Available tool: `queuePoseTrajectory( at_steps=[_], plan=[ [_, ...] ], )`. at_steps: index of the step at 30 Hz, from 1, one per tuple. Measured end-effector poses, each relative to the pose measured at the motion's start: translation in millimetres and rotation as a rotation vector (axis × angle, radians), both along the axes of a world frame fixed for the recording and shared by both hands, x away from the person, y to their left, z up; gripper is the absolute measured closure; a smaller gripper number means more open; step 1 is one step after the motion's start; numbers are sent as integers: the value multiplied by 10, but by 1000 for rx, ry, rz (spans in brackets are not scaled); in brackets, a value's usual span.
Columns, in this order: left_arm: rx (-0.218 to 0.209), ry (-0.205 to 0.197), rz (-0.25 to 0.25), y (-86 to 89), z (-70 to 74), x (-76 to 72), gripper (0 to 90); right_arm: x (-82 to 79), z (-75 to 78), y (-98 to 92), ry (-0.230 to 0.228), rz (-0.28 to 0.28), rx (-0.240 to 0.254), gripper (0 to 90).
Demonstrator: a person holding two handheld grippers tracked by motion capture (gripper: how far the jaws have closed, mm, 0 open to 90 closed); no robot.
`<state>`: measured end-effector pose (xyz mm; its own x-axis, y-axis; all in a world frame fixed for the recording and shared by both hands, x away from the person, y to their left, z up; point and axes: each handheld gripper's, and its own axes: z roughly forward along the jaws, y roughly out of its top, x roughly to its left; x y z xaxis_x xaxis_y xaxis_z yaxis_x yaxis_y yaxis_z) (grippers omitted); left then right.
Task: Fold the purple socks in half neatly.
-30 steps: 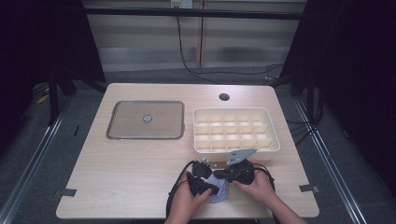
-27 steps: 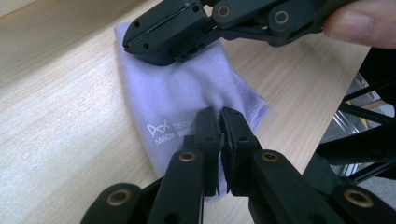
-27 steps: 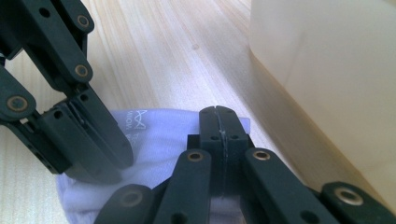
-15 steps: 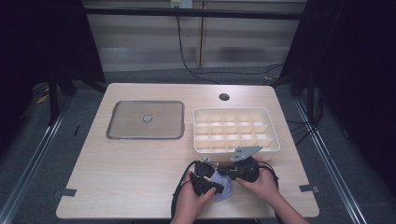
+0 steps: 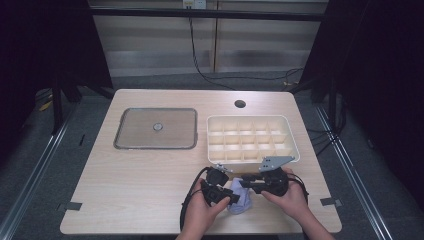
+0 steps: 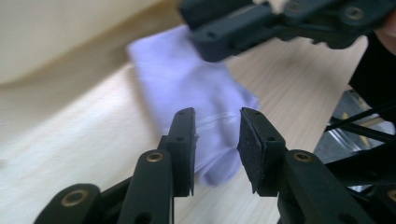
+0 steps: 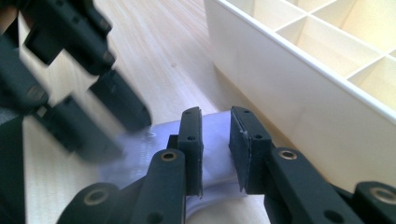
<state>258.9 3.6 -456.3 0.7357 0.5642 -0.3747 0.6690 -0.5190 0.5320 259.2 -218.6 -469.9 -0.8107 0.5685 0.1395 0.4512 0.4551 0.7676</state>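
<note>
We see our 2 grippers, left gripper (image 5: 231,194) and right gripper (image 5: 246,183), jaws just opening narrowly above the lilac cloth (image 5: 240,199) on the pale wooden table (image 5: 125,190), dark room around.

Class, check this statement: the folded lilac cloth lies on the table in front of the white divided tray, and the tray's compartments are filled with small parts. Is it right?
Not quite. The lilac cloth does lie on the table in front of the white divided tray, but the tray's compartments are empty, not filled. The high view shows bare compartments across the whole tray, and the right gripper view shows the nearest ones bare too.
</note>
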Motion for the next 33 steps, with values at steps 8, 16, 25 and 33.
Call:
queuePoseTrajectory(
  at_steps=[8,16,25,33],
  plan=[
    [39,-32,0,202,22,129,616,-108,24,7,13,15,19,739],
    [82,-67,11,391,-12,213,536,-192,-80,91,32,59,-16,732],
    [103,-106,5,552,-98,265,476,-283,-124,99,21,89,-29,736],
    [119,-211,-39,625,-190,317,390,-293,-127,-34,19,39,-66,735]
  ],
)
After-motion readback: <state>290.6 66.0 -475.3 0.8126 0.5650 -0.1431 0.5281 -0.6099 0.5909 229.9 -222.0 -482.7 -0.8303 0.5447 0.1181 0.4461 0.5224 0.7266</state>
